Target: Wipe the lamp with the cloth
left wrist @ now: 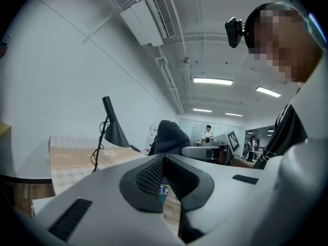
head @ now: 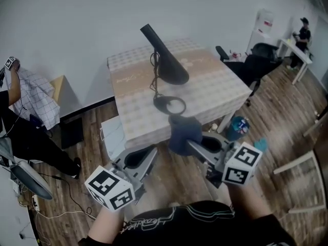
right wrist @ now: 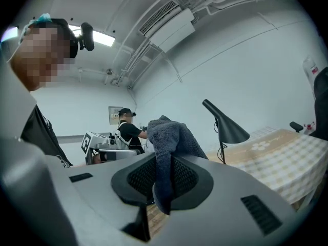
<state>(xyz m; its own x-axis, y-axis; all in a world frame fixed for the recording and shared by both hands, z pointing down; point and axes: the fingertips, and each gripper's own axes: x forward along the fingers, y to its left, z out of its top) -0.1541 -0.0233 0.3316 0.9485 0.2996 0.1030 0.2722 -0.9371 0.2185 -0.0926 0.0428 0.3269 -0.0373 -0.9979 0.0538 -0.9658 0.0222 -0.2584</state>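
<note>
A black lamp (head: 165, 58) with a tilted cone shade and a ring base (head: 169, 104) stands on the checked table (head: 215, 88). Its cord is wound around the stem. My right gripper (head: 191, 145) is shut on a dark blue-grey cloth (head: 184, 132), held just off the table's near edge, below the lamp base. In the right gripper view the cloth (right wrist: 171, 137) bunches up above the jaws and a tail hangs between them; the lamp (right wrist: 228, 127) stands beyond. My left gripper (head: 148, 154) is lower left of the cloth, shut on nothing. The left gripper view shows the lamp (left wrist: 114, 129) and the cloth (left wrist: 169, 136).
A white box (head: 114, 135) sits under the table's left side. A blue container (head: 240, 125) lies on the wooden floor at right. A black office chair (head: 253, 60) stands behind the table. One person (head: 20, 132) stands at left, another (head: 302, 37) far right. Cables (head: 56, 199) trail lower left.
</note>
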